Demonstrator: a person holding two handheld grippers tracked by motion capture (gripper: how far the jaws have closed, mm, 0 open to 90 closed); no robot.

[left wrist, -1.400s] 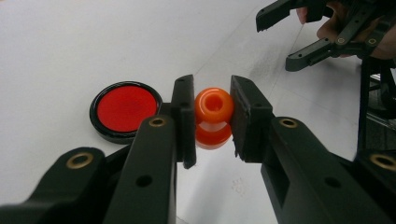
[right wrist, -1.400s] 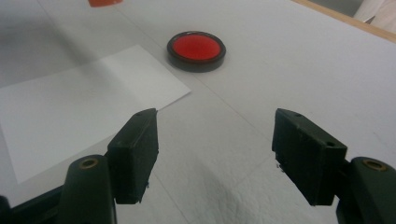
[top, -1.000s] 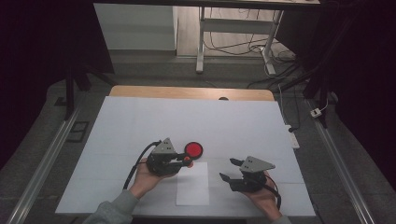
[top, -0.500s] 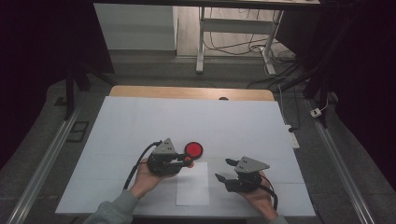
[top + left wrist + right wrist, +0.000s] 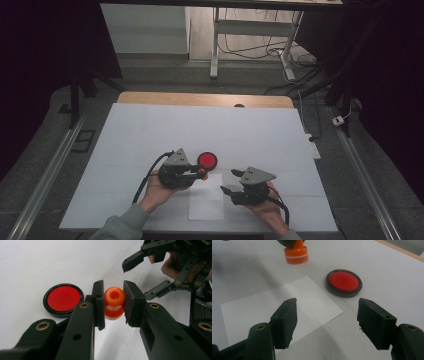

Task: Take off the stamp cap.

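- High view: a person is working at a white-covered table (image 5: pixel 150 130). The left gripper (image 5: pixel 199 172) is sitting in the left hand (image 5: pixel 159 190), jaws pointing toward the table's right, with a small orange stamp (image 5: pixel 201 172) at their tips. A round red ink pad (image 5: pixel 207 160) in a black rim is lying just beyond that gripper. A sheet of white paper (image 5: pixel 207 200) is lying between the two grippers, near the front edge. The right gripper (image 5: pixel 226 182) is resting in the right hand (image 5: pixel 267 210), jaws pointing left toward the paper.
- Left gripper view: the left gripper (image 5: pixel 113 301) is clamping the orange stamp (image 5: pixel 114 302), both pads pressing on its knob-shaped top. The ink pad (image 5: pixel 63 298) is lying on the table just left of the jaws, apart from the stamp. The right gripper (image 5: pixel 136 275) is showing at the upper right, jaws spread with nothing in them.
- Right gripper view: the right gripper (image 5: pixel 327 315) is standing with jaws wide apart, nothing between them, above the corner of the paper (image 5: pixel 274 305). The ink pad (image 5: pixel 344 282) is lying beyond the paper's corner. The stamp (image 5: pixel 296 253) is showing at the top, its flat base downward; whether it is touching the table, I cannot tell.
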